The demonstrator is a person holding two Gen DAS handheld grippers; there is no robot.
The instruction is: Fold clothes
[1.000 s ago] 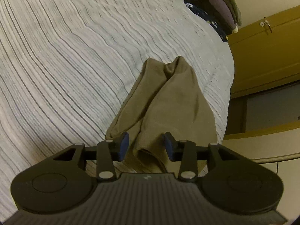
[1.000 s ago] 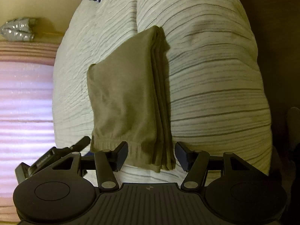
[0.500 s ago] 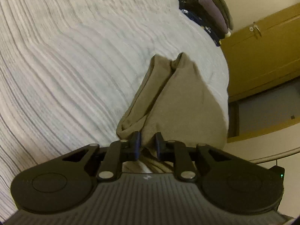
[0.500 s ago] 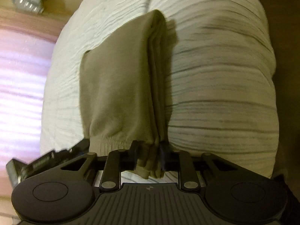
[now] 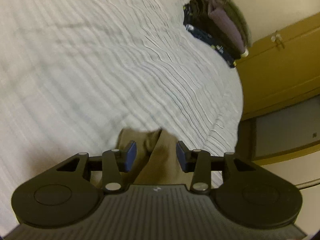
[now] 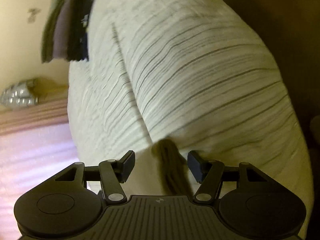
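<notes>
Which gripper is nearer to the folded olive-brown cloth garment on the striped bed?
Neither is clearly nearer. The left gripper stands open with the olive-brown garment between its fingers; the right gripper stands open around the garment's layered edge.

Count, both wrist views:

- One folded olive-tan garment [image 5: 160, 160], seen only between the fingers.
- One white bedspread with thin grey stripes [image 5: 100, 70].
- One stack of folded clothes [image 5: 218, 32] at the far bed edge; four layers countable in the right view [image 6: 66, 32]: olive, mauve, black, navy print.
- Two black two-finger grippers: left gripper [image 5: 156, 156], right gripper [image 6: 161, 164], each with two blue-padded fingers, spread apart.
- One mustard-yellow cabinet door [image 5: 280, 70], one metal handle [image 5: 277, 40].
</notes>
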